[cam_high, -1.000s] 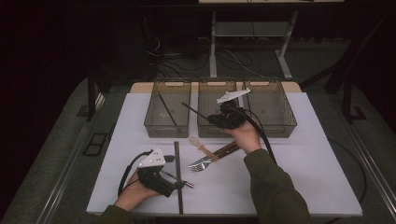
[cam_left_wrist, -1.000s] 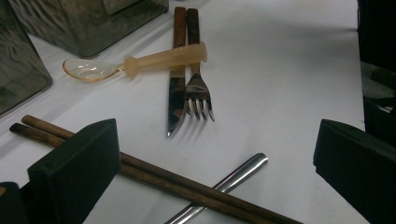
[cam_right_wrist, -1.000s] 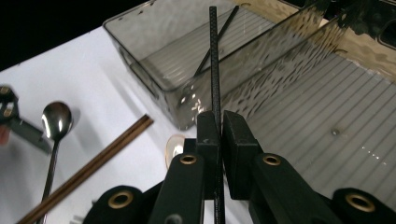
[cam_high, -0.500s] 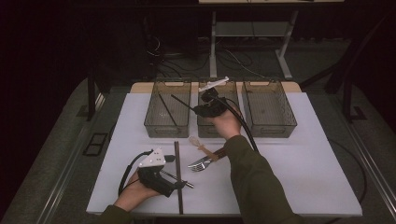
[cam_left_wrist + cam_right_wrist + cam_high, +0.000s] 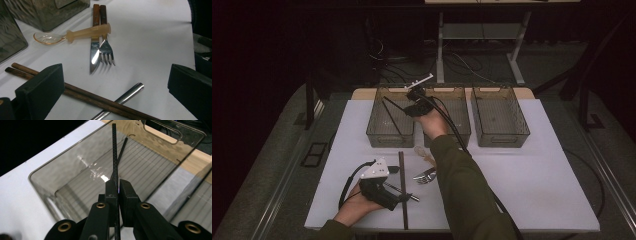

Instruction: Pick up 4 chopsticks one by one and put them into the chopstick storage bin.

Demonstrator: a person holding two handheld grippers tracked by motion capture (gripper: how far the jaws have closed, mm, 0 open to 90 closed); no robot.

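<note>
Table point(image 5: 537, 175): white top on which all items are carried; the left bin is used below as the landmark.
Left bin point(image 5: 377, 131): clear container at the far side, the leftmost of three; one black chopstick point(image 5: 393, 120) is already leaned inside, so it is judged the sorting target for chopsticks.
Right gripper point(image 5: 408, 96): held over the left bin's right rim, jaws nearly closed on a thin black stick point(image 5: 115, 152), aimed down into the bin so that release would drop it beside its pair.
Left gripper point(image 5: 115, 82): rested on the table well in front of the left bin, jaws wide, nothing gripped.
Brown chopsticks point(image 5: 82, 93): laid between the left jaws, crossed over a metal rod point(image 5: 125, 96); judged next for pickup.
Knife point(image 5: 94, 45), fork point(image 5: 106, 47), spoon point(image 5: 75, 36): grouped in front of the left bin, unsorted.
</note>
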